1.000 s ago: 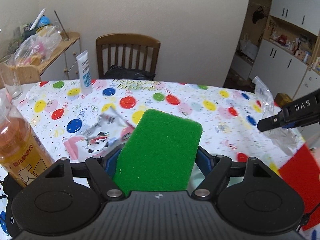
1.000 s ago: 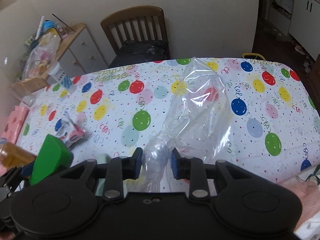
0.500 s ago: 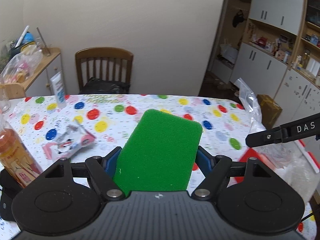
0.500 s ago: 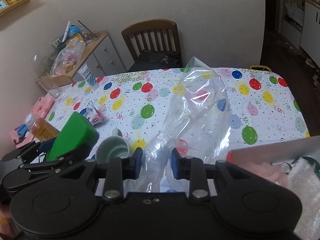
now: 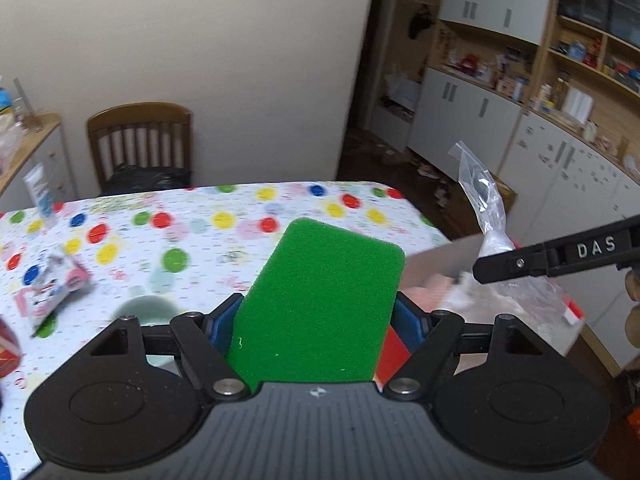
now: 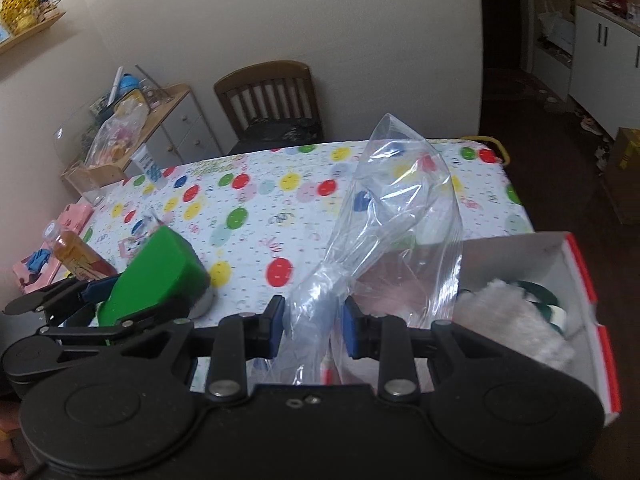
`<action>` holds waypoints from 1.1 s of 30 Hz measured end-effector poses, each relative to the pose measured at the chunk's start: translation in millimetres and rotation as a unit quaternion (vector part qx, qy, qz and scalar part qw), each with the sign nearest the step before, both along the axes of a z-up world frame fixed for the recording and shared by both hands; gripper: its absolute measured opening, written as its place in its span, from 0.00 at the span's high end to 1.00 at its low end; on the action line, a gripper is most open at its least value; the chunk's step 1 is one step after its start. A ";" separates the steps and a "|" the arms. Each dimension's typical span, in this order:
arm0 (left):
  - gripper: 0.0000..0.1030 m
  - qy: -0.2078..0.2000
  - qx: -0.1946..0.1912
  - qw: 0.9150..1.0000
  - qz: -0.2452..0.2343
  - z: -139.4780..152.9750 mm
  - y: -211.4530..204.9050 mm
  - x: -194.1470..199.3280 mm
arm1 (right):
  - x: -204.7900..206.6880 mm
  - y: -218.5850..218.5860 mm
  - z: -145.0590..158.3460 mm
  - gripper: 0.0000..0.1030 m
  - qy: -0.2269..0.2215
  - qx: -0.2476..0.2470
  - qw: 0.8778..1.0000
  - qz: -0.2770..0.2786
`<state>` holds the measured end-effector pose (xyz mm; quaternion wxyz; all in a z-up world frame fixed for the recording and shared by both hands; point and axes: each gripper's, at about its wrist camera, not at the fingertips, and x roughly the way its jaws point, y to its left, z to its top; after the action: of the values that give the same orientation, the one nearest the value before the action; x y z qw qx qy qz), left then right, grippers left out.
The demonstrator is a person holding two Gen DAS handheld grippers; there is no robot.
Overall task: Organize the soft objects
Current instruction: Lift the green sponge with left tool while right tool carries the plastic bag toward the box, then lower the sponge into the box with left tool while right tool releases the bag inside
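Observation:
My left gripper (image 5: 316, 316) is shut on a green sponge (image 5: 320, 300) and holds it above the table's right side; the sponge also shows in the right wrist view (image 6: 156, 272). My right gripper (image 6: 314, 326) is shut on a crumpled clear plastic bag (image 6: 396, 216), held up over the near edge of a red-and-white box (image 6: 576, 264). The bag also shows in the left wrist view (image 5: 484, 208), pinched by the right gripper's black fingers (image 5: 560, 254). The box holds a grey fluffy item (image 6: 516, 320) and something pink.
A table with a balloon-print cloth (image 6: 256, 216) carries a pale green cup (image 5: 148, 312), a pink snack packet (image 5: 52, 288), an orange-liquid bottle (image 6: 76, 252) and a white tube (image 5: 42, 196). A wooden chair (image 5: 140, 140) stands behind. Cabinets (image 5: 540, 148) line the right.
Both grippers have risen and swung right with their loads. The red-and-white box has come into view under the right gripper, and the sponge is now near its edge.

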<state>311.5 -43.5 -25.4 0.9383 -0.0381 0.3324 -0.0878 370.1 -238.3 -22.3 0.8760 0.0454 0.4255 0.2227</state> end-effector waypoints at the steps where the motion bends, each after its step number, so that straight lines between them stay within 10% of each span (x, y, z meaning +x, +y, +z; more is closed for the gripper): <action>1: 0.25 0.001 0.002 1.000 -0.008 -0.3 -9.0 -0.1 | -1.6 -9.6 -0.5 0.72 -0.001 0.000 1.000 -0.006; 16: 0.25 0.042 0.024 0.994 -0.099 -17.4 -127.1 14.5 | -9.8 -123.6 -40.2 0.72 0.024 -0.021 0.997 -0.073; 33: 0.24 0.081 0.077 0.989 -0.093 -58.5 -183.7 93.8 | 12.1 -126.9 -94.5 0.72 0.050 -0.083 0.995 -0.029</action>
<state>405.3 -227.2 -83.9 0.8959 0.0589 0.4154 -0.1457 382.2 -365.2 -116.8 0.8604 -0.0034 0.4844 0.1584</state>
